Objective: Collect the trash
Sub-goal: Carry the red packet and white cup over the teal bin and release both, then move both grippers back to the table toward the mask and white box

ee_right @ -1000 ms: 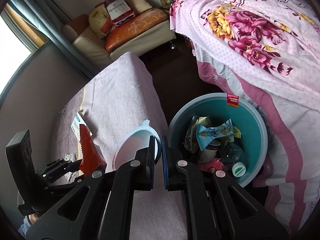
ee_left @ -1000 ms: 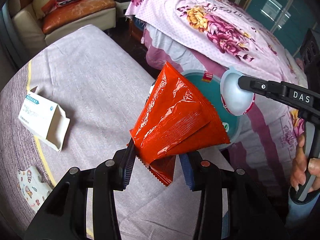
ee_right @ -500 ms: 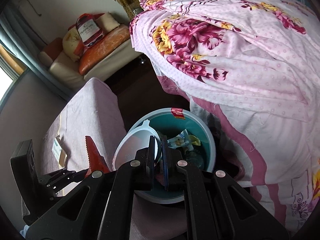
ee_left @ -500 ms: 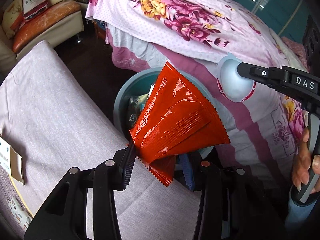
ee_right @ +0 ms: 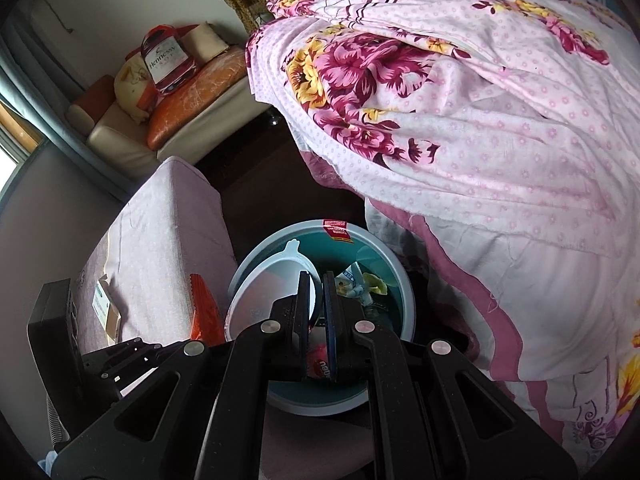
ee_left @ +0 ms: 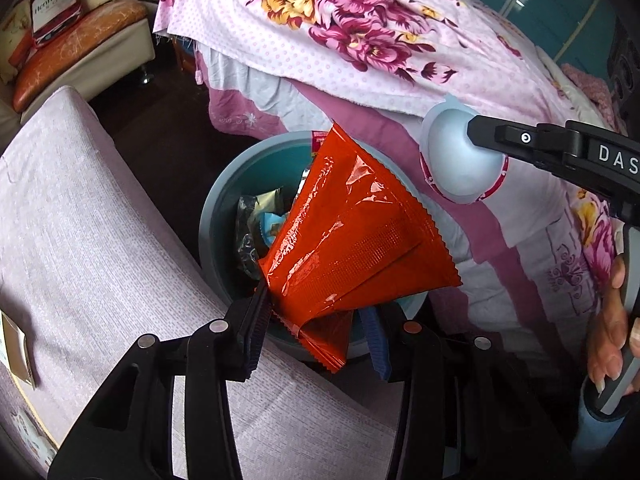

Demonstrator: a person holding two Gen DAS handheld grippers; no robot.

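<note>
Left claw [ee_left: 316, 320] part-open around a glossy, crinkled red wrapper [ee_left: 352, 240]; right claw [ee_right: 316, 300] pinches a white bowl [ee_right: 272, 288].

Soft daylight, sharp focus, fisheye bending, dark vignetted corners

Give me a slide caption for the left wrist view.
Left gripper holds red wrapper over teal bin.

You are looking at a glossy orange-red foil wrapper [ee_left: 352, 236], a teal-lined grey round plastic bin [ee_left: 216, 216], a pale blue-white plastic bowl [ee_left: 460, 160], and pink bedding showing magenta and yellow flowers [ee_right: 460, 92].
</note>
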